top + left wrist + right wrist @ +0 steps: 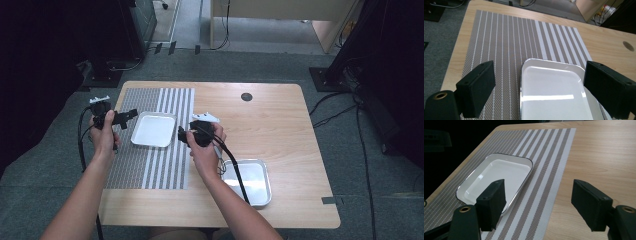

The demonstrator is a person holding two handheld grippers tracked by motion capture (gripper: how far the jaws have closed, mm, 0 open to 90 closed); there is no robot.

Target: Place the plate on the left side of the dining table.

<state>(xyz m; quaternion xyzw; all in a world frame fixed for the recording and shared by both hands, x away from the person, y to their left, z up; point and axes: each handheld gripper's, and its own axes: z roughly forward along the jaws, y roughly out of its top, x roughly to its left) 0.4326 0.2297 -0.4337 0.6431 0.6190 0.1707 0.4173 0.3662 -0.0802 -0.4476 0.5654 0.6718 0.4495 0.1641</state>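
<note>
A white enamel tray (154,129) with a dark rim lies empty on a grey-and-white striped placemat (150,165) on the left half of the wooden table. My left gripper (129,115) is held just left of the tray and points toward it. In the left gripper view it (537,77) is open, with the tray (551,90) below and between the jaws. My right gripper (181,134) hovers at the tray's right edge. In the right gripper view it (539,195) is open over the mat's right edge (541,195), and the tray (499,173) lies ahead to the left.
A shiny metal tray (257,182) sits at the front right, partly under my right forearm, with some thin metal items (220,162) at its left rim that I cannot make out. A dark round grommet (246,97) marks the far table top. Cables run across the floor around the table.
</note>
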